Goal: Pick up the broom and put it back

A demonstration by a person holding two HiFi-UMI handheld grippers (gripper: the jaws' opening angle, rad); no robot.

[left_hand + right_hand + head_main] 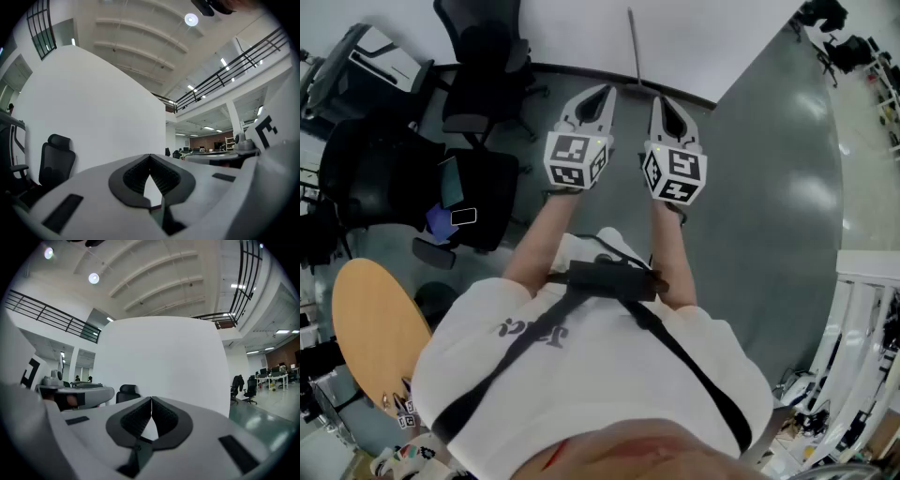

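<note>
In the head view a thin grey pole (634,52), which may be the broom's handle, leans upright against the white partition (712,37); its head is not in view. My left gripper (607,91) and right gripper (659,99) are held out side by side, level, both pointing at the partition just short of the pole's foot. Neither touches it. The left gripper (150,156) has its jaws shut tip to tip with nothing between them. Likewise the right gripper (151,399) is shut and empty. Neither gripper view shows the pole.
Black office chairs (484,70) stand at the left by the partition, one (455,202) with a phone and a tablet on it. A round wooden table (370,328) is at the lower left. A white railing (862,309) runs at the right. Grey floor (769,187) spreads ahead to the right.
</note>
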